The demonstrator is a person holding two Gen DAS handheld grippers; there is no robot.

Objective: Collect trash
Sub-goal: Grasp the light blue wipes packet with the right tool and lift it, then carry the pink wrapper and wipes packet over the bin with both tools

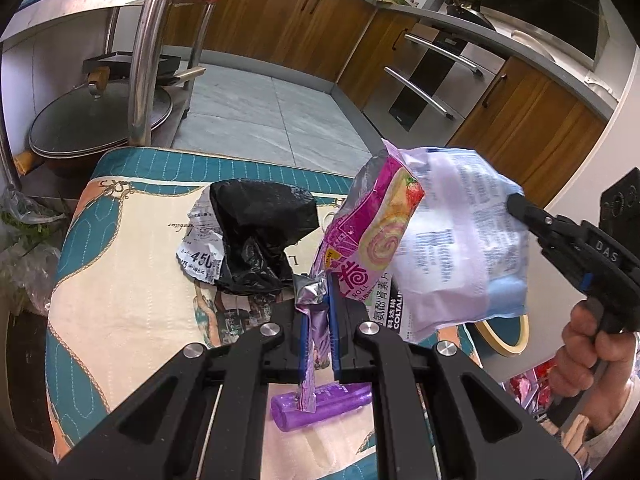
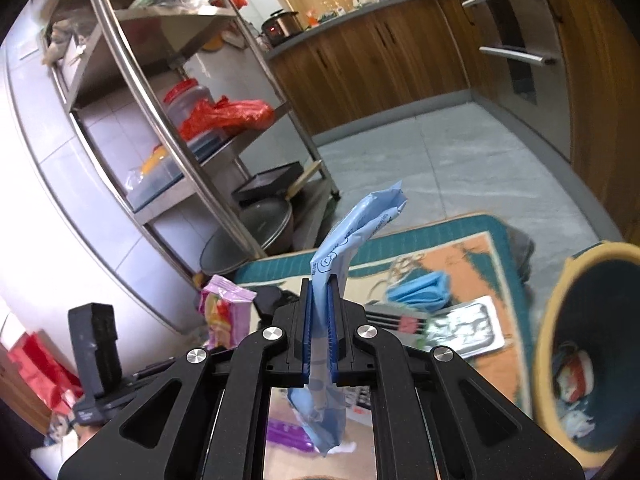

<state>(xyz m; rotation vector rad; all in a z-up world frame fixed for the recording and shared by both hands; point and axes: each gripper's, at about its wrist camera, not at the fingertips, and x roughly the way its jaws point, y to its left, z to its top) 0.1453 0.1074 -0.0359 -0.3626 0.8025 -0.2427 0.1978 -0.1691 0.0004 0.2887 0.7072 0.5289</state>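
Note:
My left gripper (image 1: 318,308) is shut on the crumpled foil end of a pink strawberry-roll snack wrapper (image 1: 368,236), which stands up above the cloth-covered table (image 1: 120,280). My right gripper (image 2: 320,292) is shut on a pale blue plastic packet (image 2: 352,232), held up off the table. In the left wrist view that packet (image 1: 460,240) hangs at the right, pinched by the right gripper (image 1: 516,204). On the table lie a black plastic bag (image 1: 260,232) over a torn paper (image 1: 200,240), a blue face mask (image 2: 420,290) and a foil blister pack (image 2: 464,328).
A yellow-rimmed bin (image 2: 552,320) holding some scraps stands at the table's right side. A purple roll (image 1: 320,404) lies under the left gripper. A steel shelf rack (image 2: 168,128) with pans stands beyond the table's far left, with wooden cabinets (image 1: 300,12) behind.

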